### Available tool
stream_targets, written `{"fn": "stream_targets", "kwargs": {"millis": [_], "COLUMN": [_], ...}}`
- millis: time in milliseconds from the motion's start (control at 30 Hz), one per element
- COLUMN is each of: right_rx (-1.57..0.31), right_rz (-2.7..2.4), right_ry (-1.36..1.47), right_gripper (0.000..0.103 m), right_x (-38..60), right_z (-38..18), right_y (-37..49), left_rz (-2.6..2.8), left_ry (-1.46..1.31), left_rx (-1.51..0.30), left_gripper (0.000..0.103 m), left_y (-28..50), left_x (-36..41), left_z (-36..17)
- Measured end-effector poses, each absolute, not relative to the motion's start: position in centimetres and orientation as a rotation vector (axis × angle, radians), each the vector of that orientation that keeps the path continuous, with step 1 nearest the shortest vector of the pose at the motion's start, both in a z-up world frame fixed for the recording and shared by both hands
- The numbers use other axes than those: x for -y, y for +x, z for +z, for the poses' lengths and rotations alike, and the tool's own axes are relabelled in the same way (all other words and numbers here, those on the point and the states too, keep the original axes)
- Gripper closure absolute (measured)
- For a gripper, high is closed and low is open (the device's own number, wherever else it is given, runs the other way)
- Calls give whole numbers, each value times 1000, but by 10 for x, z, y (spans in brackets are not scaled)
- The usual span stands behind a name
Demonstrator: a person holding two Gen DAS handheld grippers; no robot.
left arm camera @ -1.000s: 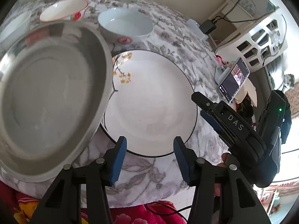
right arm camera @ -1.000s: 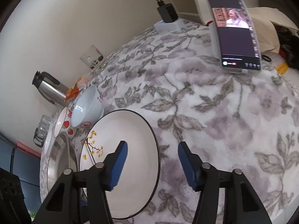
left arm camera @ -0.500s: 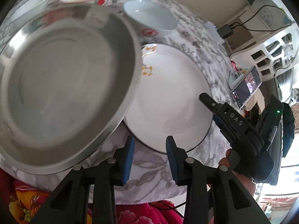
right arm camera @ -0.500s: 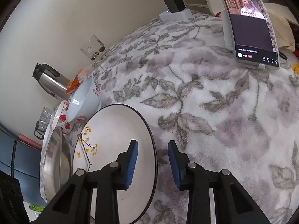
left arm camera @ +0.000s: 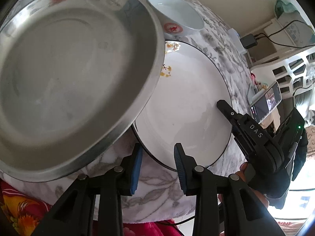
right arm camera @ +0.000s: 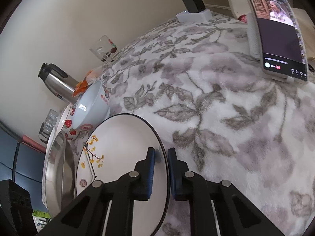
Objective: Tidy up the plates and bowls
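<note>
A white plate with a black rim and yellow flowers (left arm camera: pixel 187 102) lies on the flowered cloth; it also shows in the right wrist view (right arm camera: pixel 122 153). My right gripper (right arm camera: pixel 161 169) is shut on its right rim, one pad above and one below. My left gripper (left arm camera: pixel 158 167) is open around the plate's near rim, not touching. A steel plate (left arm camera: pixel 74 74) lies to the left, its edge over the white plate. A white bowl (left arm camera: pixel 175 15) stands behind, and a strawberry bowl (right arm camera: pixel 68 123) beyond it.
A phone on a stand (right arm camera: pixel 275 29) and a charger block (right arm camera: pixel 194 9) sit at the table's far right. A glass (right arm camera: pixel 104 48), a steel flask (right arm camera: pixel 57 82) and a snack packet (right arm camera: pixel 84 82) stand along the wall. The table edge (left arm camera: pixel 157 212) is just under my left gripper.
My right gripper has closed from wide open onto the white plate's right rim. My left gripper moved in closer to the plate's near rim and narrowed, then stands partly open.
</note>
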State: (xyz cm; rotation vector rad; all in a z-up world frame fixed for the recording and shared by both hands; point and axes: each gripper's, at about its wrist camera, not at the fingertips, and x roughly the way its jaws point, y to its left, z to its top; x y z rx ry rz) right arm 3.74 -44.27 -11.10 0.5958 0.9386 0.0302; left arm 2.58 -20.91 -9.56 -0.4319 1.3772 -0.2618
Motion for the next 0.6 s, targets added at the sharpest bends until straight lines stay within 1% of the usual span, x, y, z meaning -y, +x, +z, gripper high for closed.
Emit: {"fn": "stream_targets", "kwargs": {"millis": [133,167,267,467,600], "right_rx": [-935,-932,-921,-884,-869], "right_rz": [58,60,66,69,48], "right_ry": [616,621,609,607,573], "right_gripper": [89,89,91,95,95], "right_x": [446,447,446,452,460], "right_z": [-113,-113,-111,-105,-100], "right_y": [38,38,35,25,15], "left_rz": [-248,-241,-227,-242,-290], "left_ry": [-432,-430,-411,-350,-330], "left_rx": [-1365,-1365,-1363,-1320,-1301], "left_gripper": [72,76,79,80,79], "left_y": [27,27,28,26,25], "left_x": [209,209,209,215,223], "left_z": [-97,-97,-98,-89,-84]}}
